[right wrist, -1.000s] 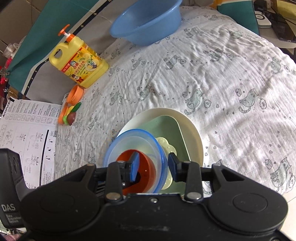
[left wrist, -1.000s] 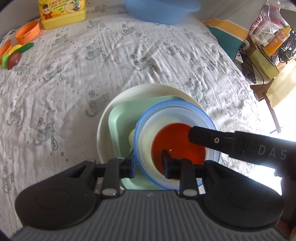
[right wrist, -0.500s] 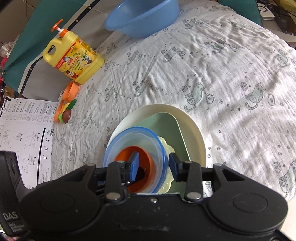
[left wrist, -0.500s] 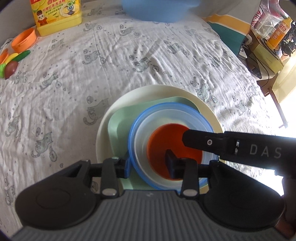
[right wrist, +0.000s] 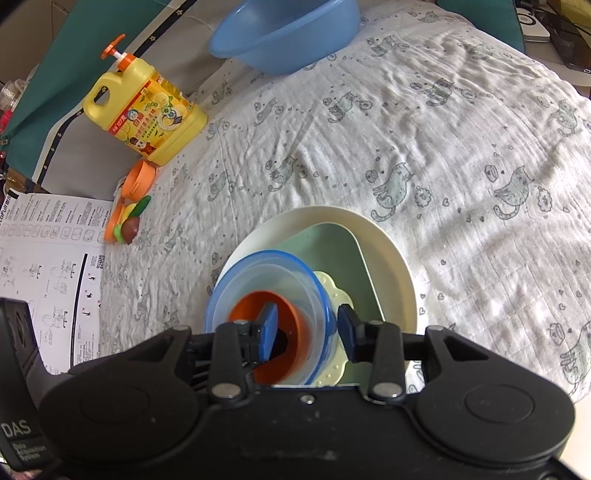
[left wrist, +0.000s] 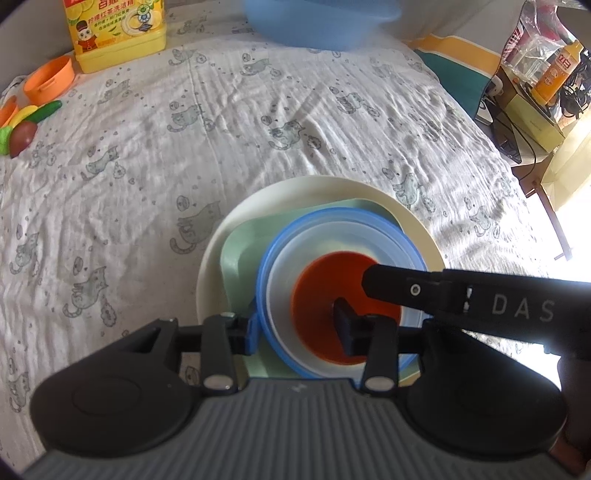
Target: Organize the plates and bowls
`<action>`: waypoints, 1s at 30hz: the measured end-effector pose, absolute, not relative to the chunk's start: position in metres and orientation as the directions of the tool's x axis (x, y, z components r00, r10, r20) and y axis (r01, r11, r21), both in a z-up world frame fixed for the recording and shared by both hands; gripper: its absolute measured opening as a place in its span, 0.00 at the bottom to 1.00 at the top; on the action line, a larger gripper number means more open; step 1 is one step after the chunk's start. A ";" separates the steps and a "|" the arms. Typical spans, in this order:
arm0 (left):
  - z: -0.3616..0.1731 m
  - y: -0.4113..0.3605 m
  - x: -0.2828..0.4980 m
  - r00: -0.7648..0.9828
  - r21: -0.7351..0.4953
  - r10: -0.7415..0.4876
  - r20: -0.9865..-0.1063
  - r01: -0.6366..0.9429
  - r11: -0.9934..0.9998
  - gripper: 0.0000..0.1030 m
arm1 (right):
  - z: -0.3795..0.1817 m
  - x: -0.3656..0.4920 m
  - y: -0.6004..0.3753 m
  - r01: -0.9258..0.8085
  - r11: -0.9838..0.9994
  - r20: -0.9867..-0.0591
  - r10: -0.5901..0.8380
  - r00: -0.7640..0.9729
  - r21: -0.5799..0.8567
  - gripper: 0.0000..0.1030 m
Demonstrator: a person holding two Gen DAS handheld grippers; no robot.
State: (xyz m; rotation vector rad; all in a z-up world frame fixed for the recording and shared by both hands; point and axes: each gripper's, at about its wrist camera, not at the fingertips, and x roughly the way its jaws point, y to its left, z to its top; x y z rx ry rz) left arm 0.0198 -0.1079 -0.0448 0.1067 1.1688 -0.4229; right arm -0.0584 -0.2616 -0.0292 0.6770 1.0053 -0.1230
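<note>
On the cat-print cloth [left wrist: 258,122] sits the stack I'm working: cream plate [left wrist: 421,236] at the bottom, pale green tray [left wrist: 236,254] on it, then a clear bowl with a blue rim [left wrist: 280,306], and an orange bowl [left wrist: 317,295] nested inside that; the right wrist view also shows a small cream scalloped dish [right wrist: 336,295] tucked under the clear bowl on the green tray.

Left gripper [left wrist: 295,325]: jaws opening; one finger outside the blue rim, the other down inside the orange bowl, so both bowl walls lie between them; pads look clear of the walls, so I read it as letting go.

Right gripper [right wrist: 308,326]: straddles the far side of the same bowls, one finger inside the orange bowl, the other outside the blue rim; whether its pads press on the walls I cannot tell.

Off to the side, untouched: yellow detergent jug [right wrist: 147,118], blue basin [right wrist: 288,33], orange toy cups [right wrist: 138,181] and toy vegetables [right wrist: 129,225].

Risks as I judge them: the inner finger of either gripper could catch a rim on the way up and drag the nested bowls with it; lifting one side first would tip the bowls off the scalloped dish, which already props them unevenly; the soft wrinkled cloth gives the plate a poor footing, so a sideways tug might slide the whole stack; the two tools are close over one bowl, so they could knock each other.
</note>
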 end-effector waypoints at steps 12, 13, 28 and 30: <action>-0.008 -0.087 0.001 0.512 -0.025 -0.238 -0.826 0.388 0.921 1.00 | 0.001 -0.072 -0.263 0.399 0.813 -0.779 0.102 0.619 0.423 1.00; -0.005 -0.083 0.000 0.520 -0.027 -0.240 -0.819 0.383 0.923 1.00 | 0.004 -0.074 -0.264 0.405 0.810 -0.776 0.094 0.624 0.424 1.00; 0.033 -0.024 -0.046 0.642 -0.080 -0.313 -0.700 0.365 0.928 1.00 | 0.034 -0.114 -0.239 0.346 0.885 -0.740 -0.001 0.672 0.313 1.00; 0.036 -0.021 -0.052 0.650 -0.074 -0.318 -0.690 0.373 0.925 1.00 | 0.039 -0.119 -0.229 0.311 0.915 -0.732 -0.026 0.681 0.257 1.00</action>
